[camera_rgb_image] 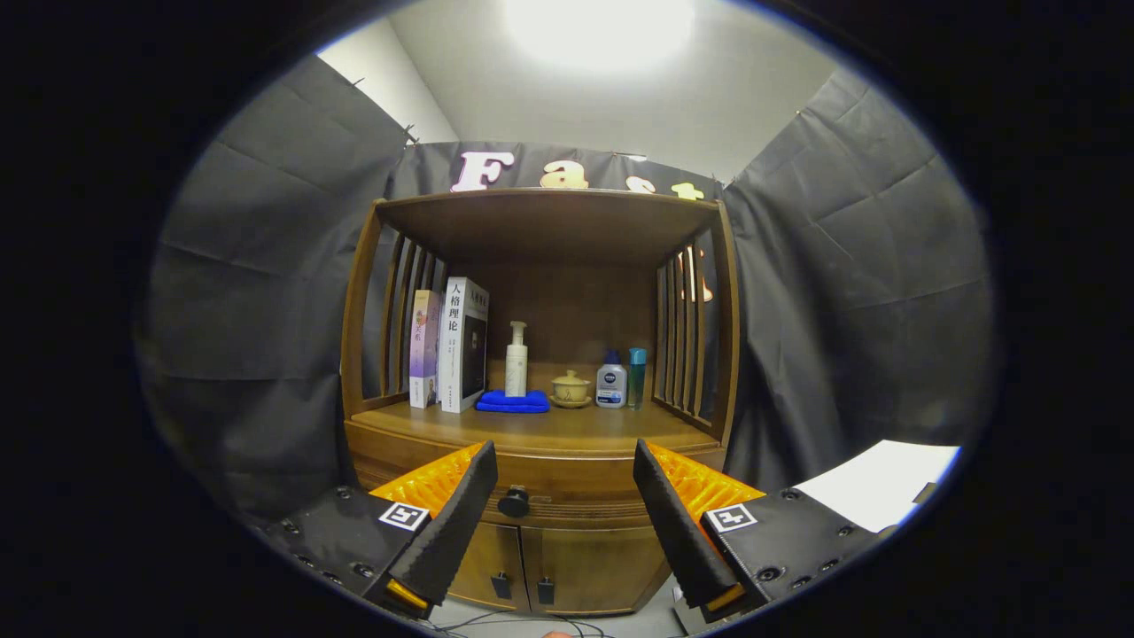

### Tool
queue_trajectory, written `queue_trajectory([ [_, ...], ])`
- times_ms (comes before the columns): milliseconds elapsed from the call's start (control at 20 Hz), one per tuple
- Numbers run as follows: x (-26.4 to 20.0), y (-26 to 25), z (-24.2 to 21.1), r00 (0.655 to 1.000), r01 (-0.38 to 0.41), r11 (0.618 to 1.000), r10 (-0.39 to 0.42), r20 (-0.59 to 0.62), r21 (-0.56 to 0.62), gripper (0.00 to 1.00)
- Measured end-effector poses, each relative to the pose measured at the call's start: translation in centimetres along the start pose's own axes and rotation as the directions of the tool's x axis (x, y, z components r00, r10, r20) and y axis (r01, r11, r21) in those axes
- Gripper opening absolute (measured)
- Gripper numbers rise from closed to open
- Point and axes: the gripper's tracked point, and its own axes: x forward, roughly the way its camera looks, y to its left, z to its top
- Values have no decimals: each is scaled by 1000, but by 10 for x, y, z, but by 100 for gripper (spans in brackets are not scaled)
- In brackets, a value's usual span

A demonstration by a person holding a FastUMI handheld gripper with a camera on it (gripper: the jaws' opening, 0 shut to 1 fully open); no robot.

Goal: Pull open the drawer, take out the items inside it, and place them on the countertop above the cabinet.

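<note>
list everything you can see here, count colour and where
cabinet: 1, brown wood, ahead of the fingers
drawer knob: 1, black, between the fingers, drawer closed
books: 2, upright on countertop, far left
pump bottle: 1, white, standing on the cloth
cloth: 1, blue, folded, beside the books
lidded cup: 1, yellowish, on a saucer, mid countertop
bottles: 2, white-blue and teal, right of cup
gripper: 1, black and orange, open, short of knob
</note>
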Motion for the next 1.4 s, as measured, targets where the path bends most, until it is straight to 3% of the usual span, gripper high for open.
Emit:
queue_trajectory([
  [350,10,-8,-8,999,33,999,-33,-22,-5,98],
  [650,45,-11,-34,994,71,997,-72,-82,-12,98],
  [1400,129,52,-109,974,11,1000,-4,-228,28,98],
])
